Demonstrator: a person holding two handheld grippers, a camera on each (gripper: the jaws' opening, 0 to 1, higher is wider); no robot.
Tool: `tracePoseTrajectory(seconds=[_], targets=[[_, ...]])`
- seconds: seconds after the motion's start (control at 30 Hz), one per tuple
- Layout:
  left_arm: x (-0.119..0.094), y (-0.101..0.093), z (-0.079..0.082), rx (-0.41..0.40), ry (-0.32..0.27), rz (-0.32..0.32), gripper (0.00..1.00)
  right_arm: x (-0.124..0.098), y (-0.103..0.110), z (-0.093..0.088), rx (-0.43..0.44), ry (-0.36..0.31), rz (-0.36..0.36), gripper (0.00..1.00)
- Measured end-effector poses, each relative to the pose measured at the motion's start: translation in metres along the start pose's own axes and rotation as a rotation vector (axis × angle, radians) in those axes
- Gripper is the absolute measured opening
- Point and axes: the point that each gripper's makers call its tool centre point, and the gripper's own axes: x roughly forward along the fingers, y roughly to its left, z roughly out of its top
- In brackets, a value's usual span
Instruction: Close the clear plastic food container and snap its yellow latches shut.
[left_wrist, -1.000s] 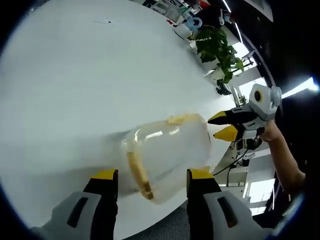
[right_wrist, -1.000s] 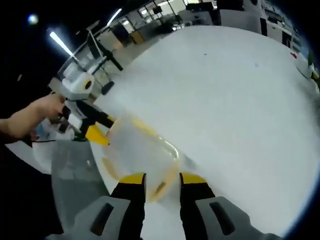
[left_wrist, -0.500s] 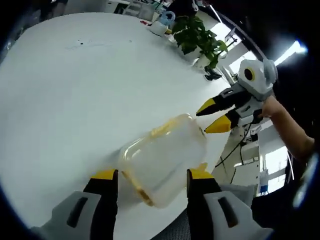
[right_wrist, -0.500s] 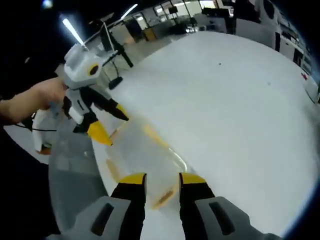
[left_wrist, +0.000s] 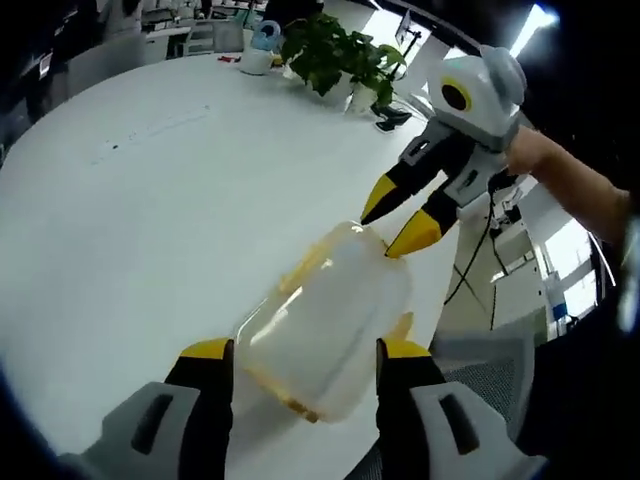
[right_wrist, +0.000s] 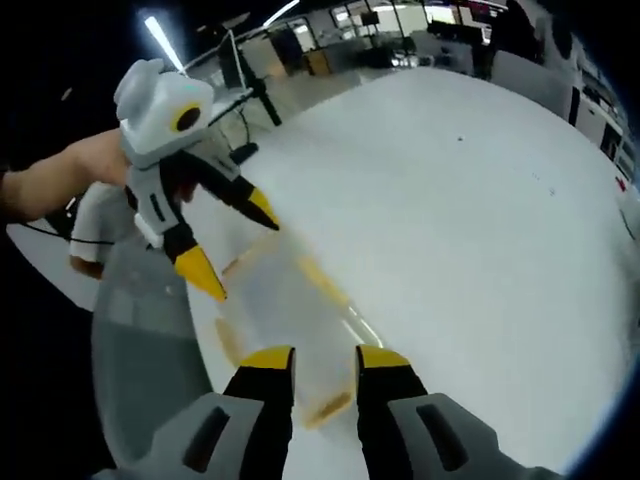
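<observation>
Left gripper view: the clear plastic food container with yellow latches (left_wrist: 325, 325) is lying near the edge of the round white desk (left_wrist: 150, 200), just ahead of the left gripper (left_wrist: 305, 350), whose yellow-tipped jaws are standing spread on either side of the container's near end; whether they are touching it cannot be told. A yellow latch (left_wrist: 275, 395) is showing along the near rim. The right gripper (left_wrist: 400, 215), held in a person's hand (left_wrist: 535, 155), is coming in from the far side, jaws parted, the lower tip at or touching the container's far corner. A green potted plant (left_wrist: 335, 60) is sitting at the desk's far edge.

Right gripper view: the right gripper's (right_wrist: 325, 357) own jaws are standing apart, with the container (right_wrist: 285, 310) blurred just beyond them. The left gripper (right_wrist: 230, 245) is reaching in opposite, jaws open, over the container's far end.

Judgement: the latching step looks to be in hand, with the container braced from both ends. The next move is calling for one tip to be pressing a yellow latch flat against the wall while the other is steadying the body.
</observation>
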Motion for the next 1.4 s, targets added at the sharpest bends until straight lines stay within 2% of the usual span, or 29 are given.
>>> tracePoseTrajectory(seconds=[0.17, 0.27, 0.4, 0.53, 0.67, 0.8, 1.03, 1.13, 1.23, 1.4], targets=[[-0.001, -0.001, 0.004, 0.100, 0.019, 0.021, 0.57, 0.002, 0.001, 0.002, -0.022, 0.009, 0.002, 0.21], [-0.001, -0.005, 0.005, 0.143, 0.025, 0.019, 0.53, 0.003, 0.001, 0.004, -0.030, 0.008, 0.003, 0.21], [0.000, -0.016, 0.008, 0.206, 0.023, -0.006, 0.43, 0.006, 0.003, 0.007, -0.049, 0.012, 0.006, 0.20], [0.002, -0.023, 0.009, 0.257, 0.033, -0.019, 0.43, 0.009, 0.006, 0.009, -0.074, 0.016, 0.015, 0.19], [0.005, -0.036, 0.012, 0.364, 0.023, -0.052, 0.41, 0.012, 0.010, 0.009, -0.093, 0.020, 0.024, 0.18], [0.007, -0.037, 0.007, 0.387, 0.059, -0.048, 0.34, 0.015, 0.012, 0.010, -0.116, 0.020, 0.031, 0.15], [0.010, -0.040, 0.009, 0.411, 0.050, -0.060, 0.30, 0.017, 0.014, 0.011, -0.133, 0.026, 0.037, 0.12], [0.013, -0.042, 0.008, 0.460, 0.054, -0.070, 0.29, 0.019, 0.017, 0.012, -0.147, 0.024, 0.040, 0.10], [0.017, -0.042, 0.002, 0.518, 0.088, -0.064, 0.27, 0.021, 0.019, 0.013, -0.184, 0.027, 0.040, 0.06], [0.019, -0.045, -0.004, 0.552, 0.107, -0.071, 0.25, 0.023, 0.020, 0.014, -0.209, 0.031, 0.043, 0.03]])
